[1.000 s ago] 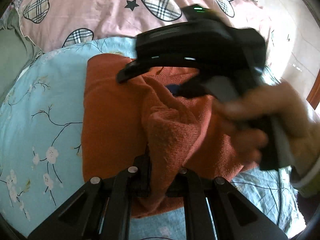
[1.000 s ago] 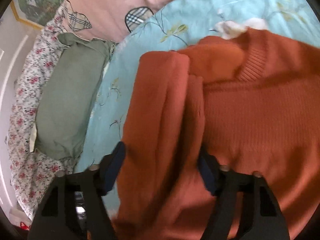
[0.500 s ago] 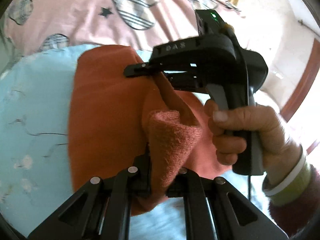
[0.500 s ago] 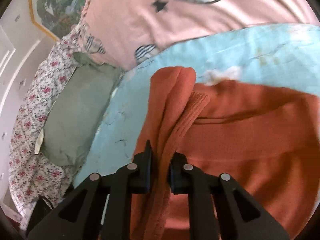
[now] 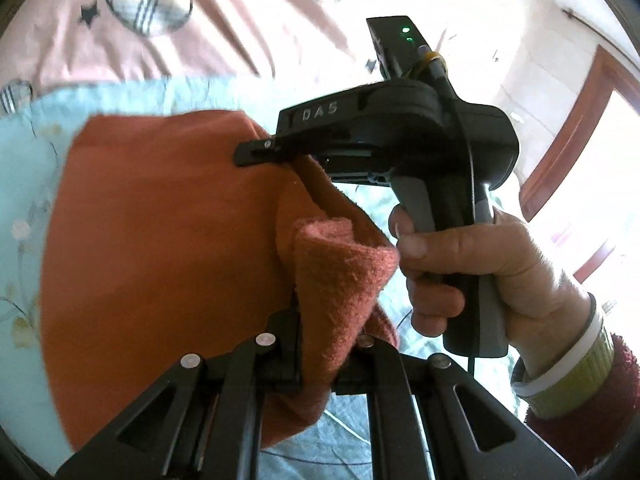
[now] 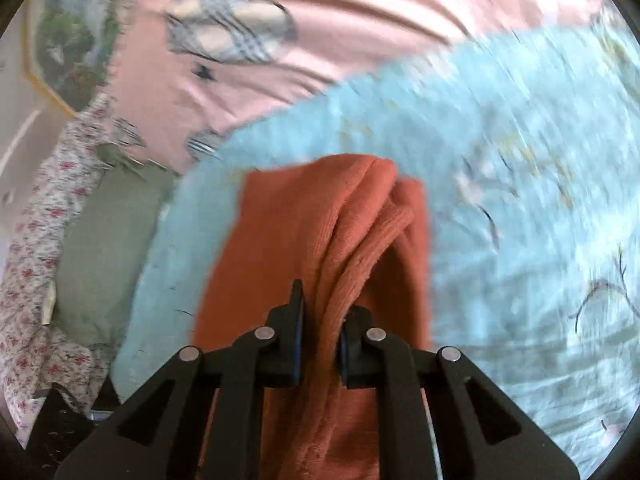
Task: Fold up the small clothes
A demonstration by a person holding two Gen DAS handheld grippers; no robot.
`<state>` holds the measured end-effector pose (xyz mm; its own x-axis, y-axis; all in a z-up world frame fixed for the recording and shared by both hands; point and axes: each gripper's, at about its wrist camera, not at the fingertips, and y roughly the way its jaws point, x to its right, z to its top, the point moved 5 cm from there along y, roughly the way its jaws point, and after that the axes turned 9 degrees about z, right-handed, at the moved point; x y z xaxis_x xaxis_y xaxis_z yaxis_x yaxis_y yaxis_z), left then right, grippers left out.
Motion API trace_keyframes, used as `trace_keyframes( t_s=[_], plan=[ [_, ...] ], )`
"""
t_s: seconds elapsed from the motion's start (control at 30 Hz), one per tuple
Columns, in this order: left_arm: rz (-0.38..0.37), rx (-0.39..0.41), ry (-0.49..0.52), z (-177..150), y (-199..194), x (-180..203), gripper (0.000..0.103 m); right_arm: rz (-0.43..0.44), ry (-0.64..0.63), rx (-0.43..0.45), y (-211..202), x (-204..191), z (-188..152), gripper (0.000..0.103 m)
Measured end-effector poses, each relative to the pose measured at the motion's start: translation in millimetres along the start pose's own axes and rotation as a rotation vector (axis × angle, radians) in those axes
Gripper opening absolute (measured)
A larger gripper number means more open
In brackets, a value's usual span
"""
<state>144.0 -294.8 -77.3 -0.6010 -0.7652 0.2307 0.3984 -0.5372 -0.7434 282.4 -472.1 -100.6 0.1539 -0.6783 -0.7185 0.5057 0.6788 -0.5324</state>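
An orange knit sweater [image 5: 160,240] hangs lifted above the light blue floral bedspread [image 5: 24,200]. My left gripper [image 5: 324,360] is shut on a bunched fold of the sweater at the bottom of the left wrist view. My right gripper [image 5: 256,152], held by a hand, is shut on the sweater's far edge in that view. In the right wrist view, my right gripper [image 6: 320,344] pinches a ribbed edge of the sweater [image 6: 320,224], which hangs in folds over the bedspread [image 6: 520,200].
A pink quilt with plaid hearts [image 6: 320,20] lies beyond the bedspread. A folded green garment [image 6: 104,248] sits at the left on a floral sheet [image 6: 32,280]. A wooden door frame [image 5: 568,140] is at the right.
Both grippers have lifted the sweater off the bed. The right gripper closed on the sweater's edge a second ago and has since risen. The views have tilted up and away.
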Motion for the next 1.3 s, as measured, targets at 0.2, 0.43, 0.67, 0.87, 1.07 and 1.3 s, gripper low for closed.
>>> trace_keyframes(
  t_s=[0.2,0.43,0.67,0.87,1.07,1.3],
  plan=[
    [0.008,-0.064,-0.012,-11,14,-29,0.024,0.007,0.003,0.007,2,11,-8,0.021],
    [0.204,-0.01,-0.041,-34,-52,-98,0.048,-0.094,-0.09,0.047,-28,-2,-29,0.059],
    [0.265,-0.081,-0.232,-37,-47,-182,0.05,-0.164,-0.156,-0.02,-23,-3,-60,0.07],
    [0.194,-0.108,-0.26,-14,-17,-181,0.067,-0.135,-0.1,-0.025,-20,9,-53,0.075],
    [0.141,-0.177,-0.252,-16,13,-155,0.074,-0.041,-0.026,-0.035,-3,13,-51,0.075],
    [0.186,-0.155,-0.128,-6,26,-133,0.037,0.03,0.024,-0.06,4,5,-55,0.034]
  ],
)
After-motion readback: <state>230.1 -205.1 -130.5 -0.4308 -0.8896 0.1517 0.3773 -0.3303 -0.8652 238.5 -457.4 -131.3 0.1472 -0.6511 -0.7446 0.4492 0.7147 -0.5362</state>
